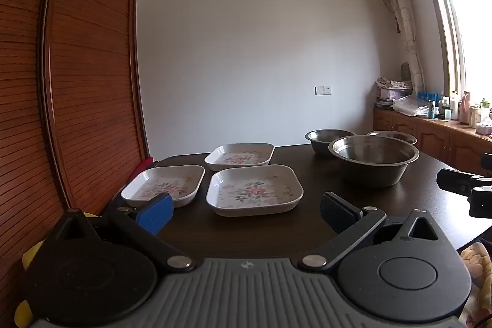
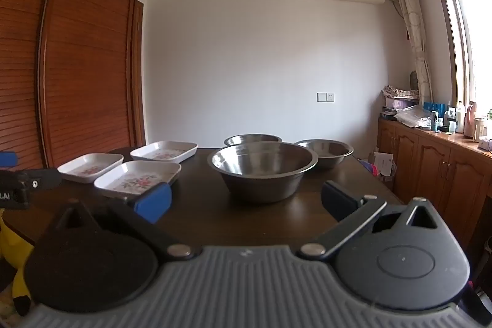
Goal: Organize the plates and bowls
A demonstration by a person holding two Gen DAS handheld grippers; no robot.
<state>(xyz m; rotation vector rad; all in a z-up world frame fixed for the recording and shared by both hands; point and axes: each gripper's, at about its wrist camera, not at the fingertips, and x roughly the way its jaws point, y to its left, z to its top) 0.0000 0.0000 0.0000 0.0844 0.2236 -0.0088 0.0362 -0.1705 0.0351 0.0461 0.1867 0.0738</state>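
Note:
Three square white plates with flower prints lie on the dark table (image 1: pixel 246 232): a near one (image 1: pixel 254 189), a left one (image 1: pixel 164 184) and a far one (image 1: pixel 240 156). Three steel bowls stand to the right: a large near one (image 1: pixel 373 159), and two smaller ones behind it (image 1: pixel 329 139) (image 1: pixel 392 136). My left gripper (image 1: pixel 246 212) is open and empty, just short of the near plate. My right gripper (image 2: pixel 246 202) is open and empty, facing the large bowl (image 2: pixel 263 169). The plates (image 2: pixel 138 179) (image 2: pixel 90 167) (image 2: pixel 164 151) lie to its left, the smaller bowls (image 2: pixel 252 140) (image 2: pixel 326 150) behind.
A tall wooden slatted wardrobe (image 1: pixel 77 82) stands close along the table's left side. A low wooden cabinet (image 2: pixel 430 156) with bottles and clutter runs under the window at the right. The other gripper's body shows at each view's edge (image 1: pixel 470 189) (image 2: pixel 18 186).

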